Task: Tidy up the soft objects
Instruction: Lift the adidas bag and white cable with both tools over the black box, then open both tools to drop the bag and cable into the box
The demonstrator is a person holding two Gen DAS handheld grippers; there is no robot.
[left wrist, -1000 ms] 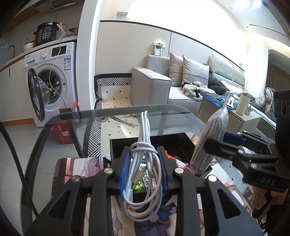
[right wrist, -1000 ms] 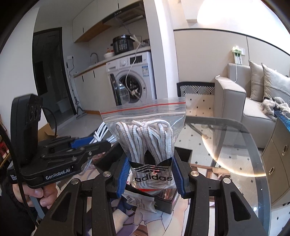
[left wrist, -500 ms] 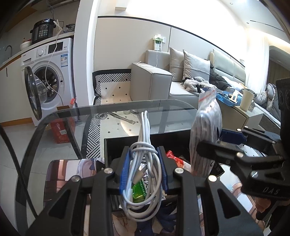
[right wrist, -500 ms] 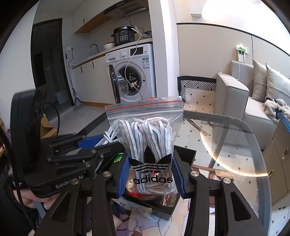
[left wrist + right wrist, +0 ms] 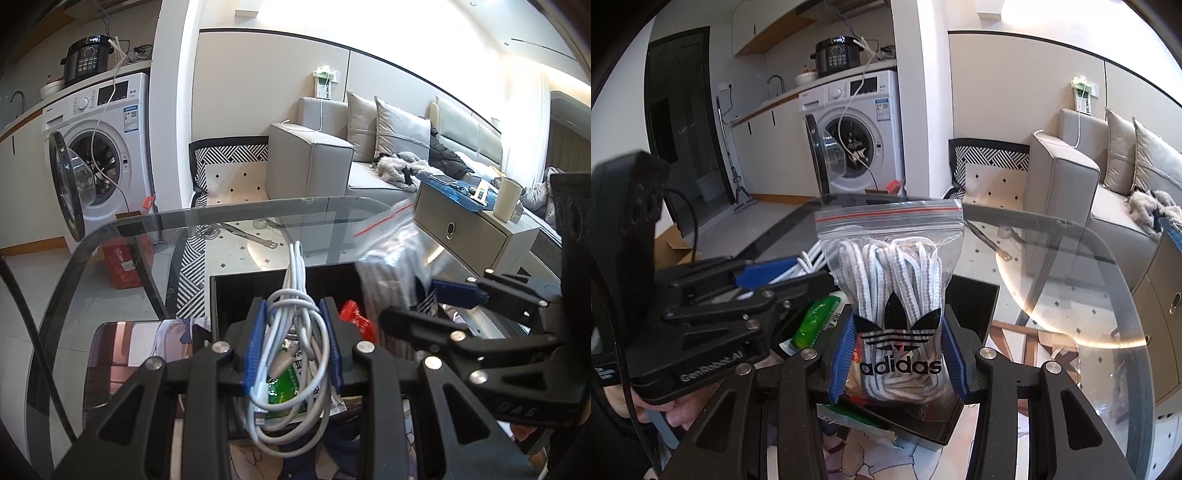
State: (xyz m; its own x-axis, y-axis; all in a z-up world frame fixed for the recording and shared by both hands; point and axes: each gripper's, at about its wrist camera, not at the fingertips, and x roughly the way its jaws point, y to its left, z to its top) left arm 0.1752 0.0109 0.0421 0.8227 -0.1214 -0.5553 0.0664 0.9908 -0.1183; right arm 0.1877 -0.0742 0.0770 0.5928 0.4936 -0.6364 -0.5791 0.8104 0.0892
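Note:
My left gripper point(image 5: 293, 343) is shut on a coiled white cable point(image 5: 291, 332) and holds it over an open black box point(image 5: 251, 284) on the glass table. My right gripper point(image 5: 895, 350) is shut on a clear zip bag of white shoelaces point(image 5: 894, 280) with an adidas logo, also above the box point(image 5: 975, 295). The bag point(image 5: 391, 273) shows blurred at the right of the left wrist view, beside the right gripper point(image 5: 436, 306). The left gripper point(image 5: 757, 280) with the cable shows at the left of the right wrist view. A green packet point(image 5: 288, 391) and a red packet point(image 5: 354, 317) lie in the box.
The glass table point(image 5: 122, 266) has a rounded far edge. A printed mat point(image 5: 122, 350) lies under the box. Beyond stand a washing machine point(image 5: 99, 147) with its door open, a grey sofa point(image 5: 310, 162) and a low cabinet point(image 5: 472, 229).
Both grippers have come lower and closer to the box with their loads. The shoelace bag has tilted and moved to the right in the left wrist view.

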